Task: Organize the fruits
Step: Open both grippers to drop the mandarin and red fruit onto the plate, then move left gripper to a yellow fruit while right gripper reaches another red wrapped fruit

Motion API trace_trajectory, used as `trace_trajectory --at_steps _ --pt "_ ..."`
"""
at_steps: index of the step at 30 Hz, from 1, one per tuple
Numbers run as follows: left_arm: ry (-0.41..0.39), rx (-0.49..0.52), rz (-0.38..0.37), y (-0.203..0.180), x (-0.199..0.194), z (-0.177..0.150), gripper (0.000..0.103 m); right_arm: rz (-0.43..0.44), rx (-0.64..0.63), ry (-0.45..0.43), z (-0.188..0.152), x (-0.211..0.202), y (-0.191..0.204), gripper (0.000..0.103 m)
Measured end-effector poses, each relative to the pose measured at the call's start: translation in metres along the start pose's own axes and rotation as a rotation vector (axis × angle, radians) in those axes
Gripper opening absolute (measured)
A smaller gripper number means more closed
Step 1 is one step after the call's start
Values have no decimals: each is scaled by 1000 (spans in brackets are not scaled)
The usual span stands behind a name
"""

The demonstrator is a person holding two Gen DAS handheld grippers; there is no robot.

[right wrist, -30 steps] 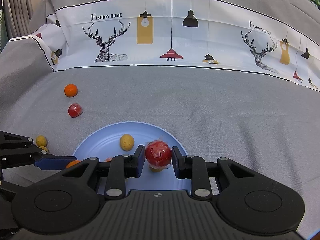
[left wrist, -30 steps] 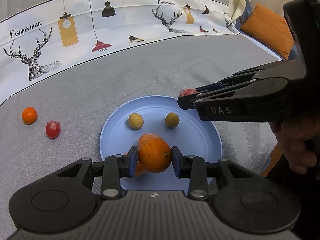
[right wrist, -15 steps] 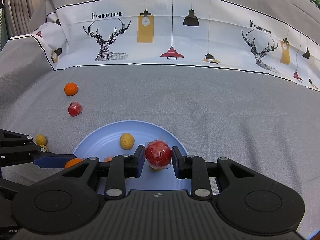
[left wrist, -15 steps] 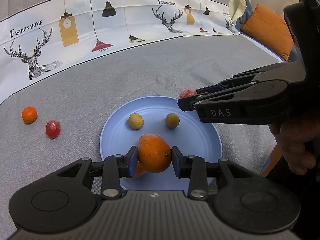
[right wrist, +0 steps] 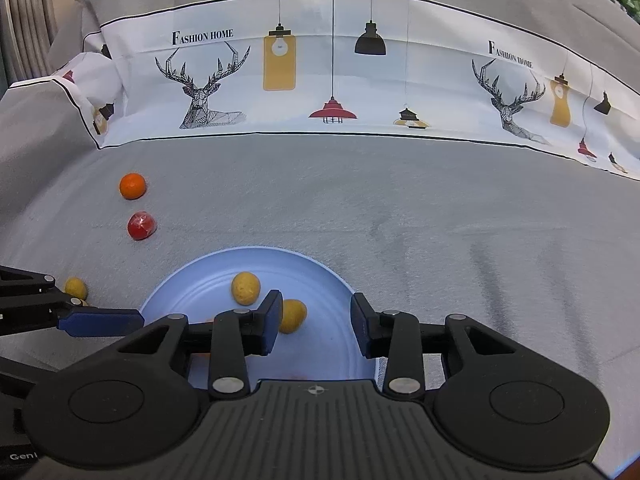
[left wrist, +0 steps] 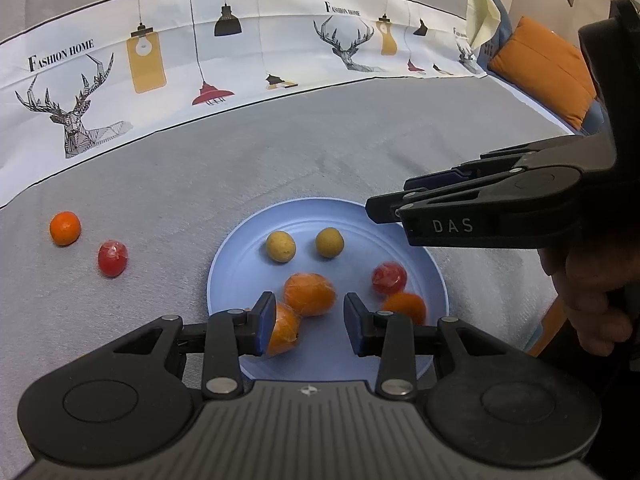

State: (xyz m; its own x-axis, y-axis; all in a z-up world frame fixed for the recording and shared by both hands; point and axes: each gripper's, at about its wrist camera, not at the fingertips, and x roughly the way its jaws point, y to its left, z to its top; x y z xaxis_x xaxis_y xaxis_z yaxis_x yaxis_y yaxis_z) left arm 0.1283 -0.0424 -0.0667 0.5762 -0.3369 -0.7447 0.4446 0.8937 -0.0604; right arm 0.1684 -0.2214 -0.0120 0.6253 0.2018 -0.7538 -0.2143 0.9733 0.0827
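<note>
Two tools hang over the blue plate (left wrist: pixel 224 264), and we see both with fingers spread and nothing pressed between the pads. From our left wrist view, the left tool (left wrist: pixel 307 322) stands apart over the plate, with an orange (left wrist: pixel 309 294) lying on the plate between and just beyond its pads, and a second orange (left wrist: pixel 282 334) half hidden behind the left pad. This view also shows a wrapped red fruit (left wrist: pixel 389 278), a third orange (left wrist: pixel 404 307) and two yellow fruits (left wrist: pixel 281 246) on the plate. Our right wrist view hides those oranges and the red fruit behind the tool body; the right tool (right wrist: pixel 313 322) has just been opening and holds nothing there, with only bare plate in the gap. That view alone shows a yellow fruit (right wrist: pixel 75 287) off the plate on the grey cloth (right wrist: pixel 440 220). Both views show a loose orange (left wrist: pixel 65 228) and a loose red fruit (left wrist: pixel 113 258) well to the left.
</note>
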Motion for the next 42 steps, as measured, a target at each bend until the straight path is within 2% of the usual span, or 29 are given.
trace_trajectory --at_steps 10,16,20,23,27,30,31,32,33,35,38,42 --pt "-5 2 1 1 -1 0 39 -4 -1 -4 0 -1 -1 39" --pt "-18 4 -1 2 -3 0 17 -8 -2 -11 0 -2 -1 39" --pt "-32 -26 16 8 -5 3 17 -8 -3 -17 1 -2 0 39" --pt "-39 -82 74 19 -6 6 17 -7 -1 -22 2 -3 0 39" --pt "-13 -222 272 48 -3 9 21 -5 2 -26 2 -3 0 39" --pt "35 -339 372 72 0 6 22 -4 -1 -28 2 -4 1 39" --pt "46 -362 394 77 1 6 28 -4 -3 -27 2 -4 1 39" --pt "62 -391 432 84 2 5 40 -3 -6 -27 2 -3 2 39" --pt "75 -419 462 90 2 4 44 -3 -8 -28 2 -4 3 39" --pt "99 -485 492 103 3 2 44 0 -12 -30 3 -4 5 39" --pt "137 -564 494 118 5 -5 44 4 -19 -32 3 -5 8 39" --pt "185 -613 486 127 8 -11 44 14 -29 -34 6 -4 15 39"
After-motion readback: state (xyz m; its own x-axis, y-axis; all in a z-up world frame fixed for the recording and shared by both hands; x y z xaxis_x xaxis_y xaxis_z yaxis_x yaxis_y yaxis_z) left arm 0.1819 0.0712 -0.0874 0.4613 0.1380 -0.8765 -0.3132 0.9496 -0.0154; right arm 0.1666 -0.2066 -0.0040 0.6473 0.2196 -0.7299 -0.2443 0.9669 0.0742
